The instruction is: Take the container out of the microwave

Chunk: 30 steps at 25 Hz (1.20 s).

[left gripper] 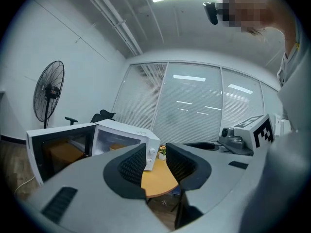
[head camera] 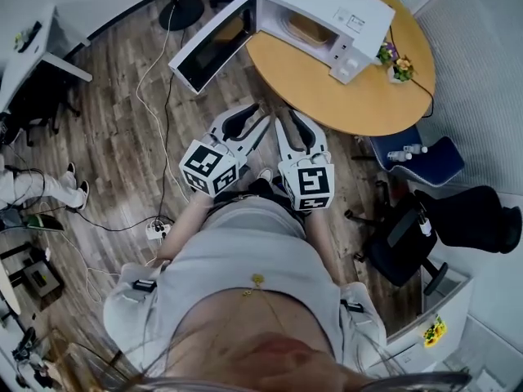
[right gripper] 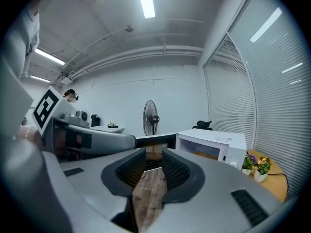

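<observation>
You have before you: microwave (head camera: 323, 11), one; round table (head camera: 351, 96), one; small flower pots (head camera: 402, 70), two; standing fan (right gripper: 150, 116), one; power strip (head camera: 157, 230), one.

The round wooden table (head camera: 359, 96) carries an open white microwave (head camera: 327, 2) and small potted flowers (head camera: 400, 68).
</observation>
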Each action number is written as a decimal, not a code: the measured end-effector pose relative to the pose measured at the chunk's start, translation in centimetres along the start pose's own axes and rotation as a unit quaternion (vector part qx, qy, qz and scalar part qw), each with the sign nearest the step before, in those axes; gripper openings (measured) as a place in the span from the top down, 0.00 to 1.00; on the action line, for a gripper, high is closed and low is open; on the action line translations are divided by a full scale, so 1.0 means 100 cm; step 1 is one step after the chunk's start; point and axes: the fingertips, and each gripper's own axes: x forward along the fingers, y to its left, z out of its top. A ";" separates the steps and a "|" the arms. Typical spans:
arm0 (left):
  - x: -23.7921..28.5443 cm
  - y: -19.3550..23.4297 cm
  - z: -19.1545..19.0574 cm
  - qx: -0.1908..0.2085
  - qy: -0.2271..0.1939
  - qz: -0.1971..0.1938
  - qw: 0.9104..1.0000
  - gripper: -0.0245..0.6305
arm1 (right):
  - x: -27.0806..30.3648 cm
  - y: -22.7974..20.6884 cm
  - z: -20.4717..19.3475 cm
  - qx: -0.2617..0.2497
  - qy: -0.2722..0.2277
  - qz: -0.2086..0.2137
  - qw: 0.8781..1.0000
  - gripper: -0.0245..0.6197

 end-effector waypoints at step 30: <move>0.064 0.045 0.019 0.001 -0.003 -0.003 1.000 0.77 | 0.053 -0.061 0.007 0.003 0.005 -0.027 1.000 0.77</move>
